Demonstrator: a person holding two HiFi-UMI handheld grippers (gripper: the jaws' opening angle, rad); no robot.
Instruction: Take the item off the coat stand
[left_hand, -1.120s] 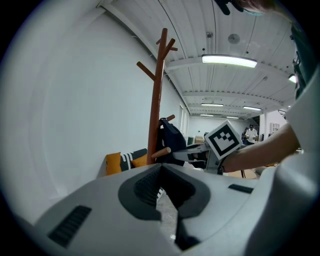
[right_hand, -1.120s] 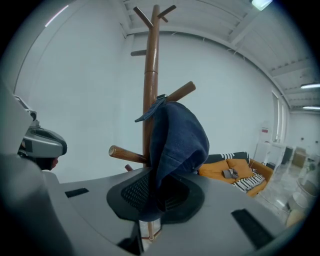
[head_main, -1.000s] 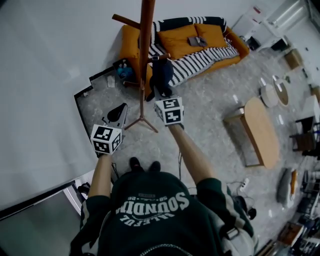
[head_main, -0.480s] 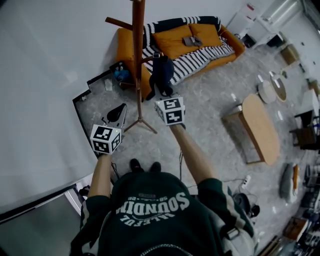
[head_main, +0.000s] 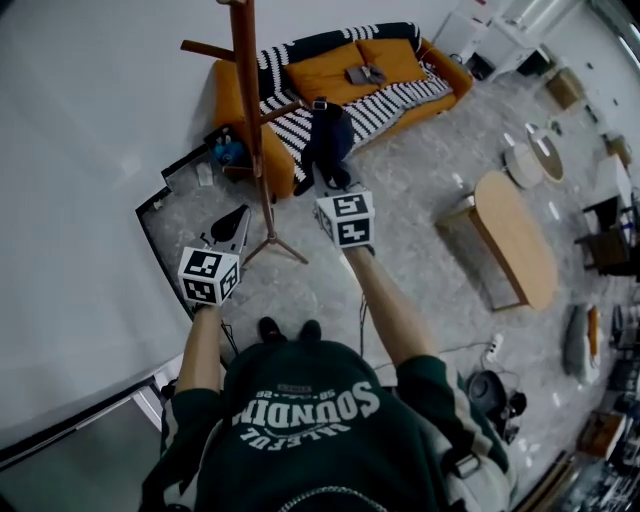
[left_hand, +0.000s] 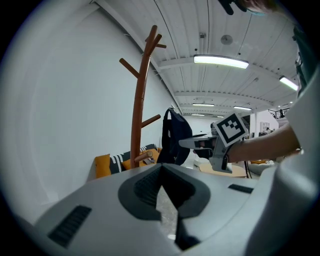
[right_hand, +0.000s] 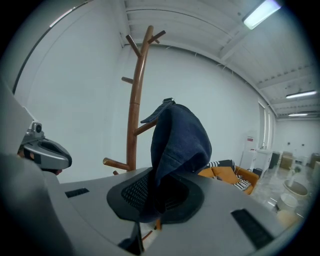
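A brown wooden coat stand rises by the white wall, its pole showing in the left gripper view and the right gripper view. A dark navy fabric item hangs just right of a short peg's tip; whether it still touches the peg I cannot tell. My right gripper is shut on its lower part, the cloth bunched between the pads of that gripper. From the left gripper view the item hangs at the right gripper. My left gripper sits lower left, jaws together, holding nothing.
An orange sofa with a striped blanket stands behind the coat stand. A wooden coffee table is to the right. A dark-edged floor panel lies beside the stand's feet. A power strip and cables lie near my right side.
The navy item and my right gripper now sit farther right of the stand's pole than a second ago. The view has swung, shifting stand and sofa leftward. The left gripper has stayed put.
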